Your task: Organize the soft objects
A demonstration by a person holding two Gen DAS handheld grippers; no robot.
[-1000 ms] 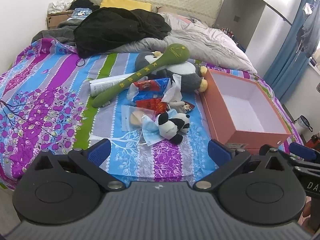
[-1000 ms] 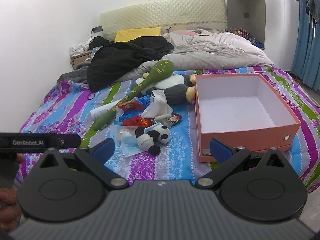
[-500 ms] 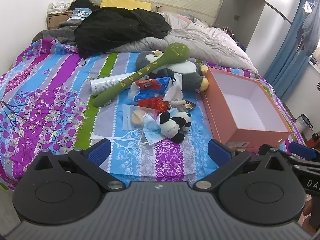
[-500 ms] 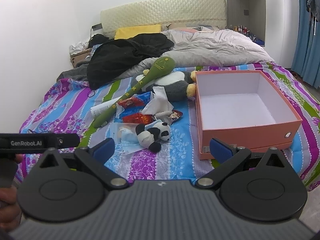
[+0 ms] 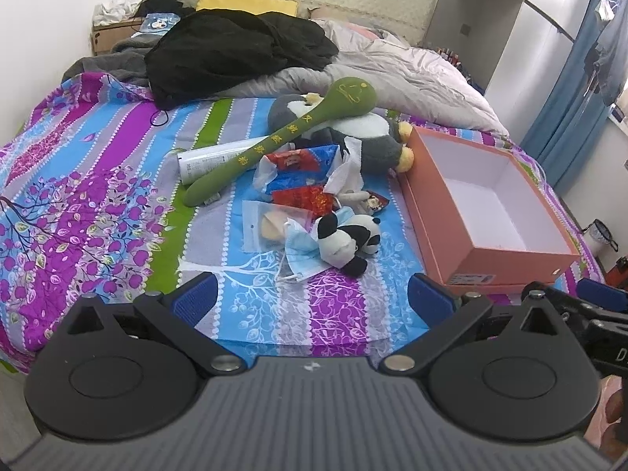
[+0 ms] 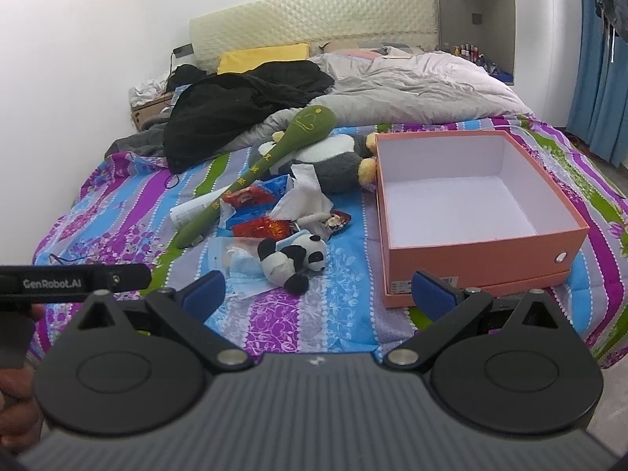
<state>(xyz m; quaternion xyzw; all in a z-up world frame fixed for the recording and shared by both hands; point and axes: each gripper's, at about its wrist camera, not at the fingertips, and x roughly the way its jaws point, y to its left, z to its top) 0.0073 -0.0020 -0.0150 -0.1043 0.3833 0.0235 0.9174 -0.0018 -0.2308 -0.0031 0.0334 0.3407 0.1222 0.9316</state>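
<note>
While both hover short of the panda plush (image 5: 347, 240), left tool (image 5: 312, 294) and right tool (image 6: 320, 288) gape wide, empty.

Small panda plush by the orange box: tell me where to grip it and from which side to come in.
Grip the small panda plush across its white belly, coming down from above with the open right hand-held gripper. It lies on its side on the bedspread, its back on a blue face mask, so a low approach would likely snag that.

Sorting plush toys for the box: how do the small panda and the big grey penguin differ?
The small black-and-white panda plush lies nearest, partly on a blue face mask; the large grey-and-white penguin plush lies farther back, under the green plush stick, touching the orange box. Both are soft.
</note>
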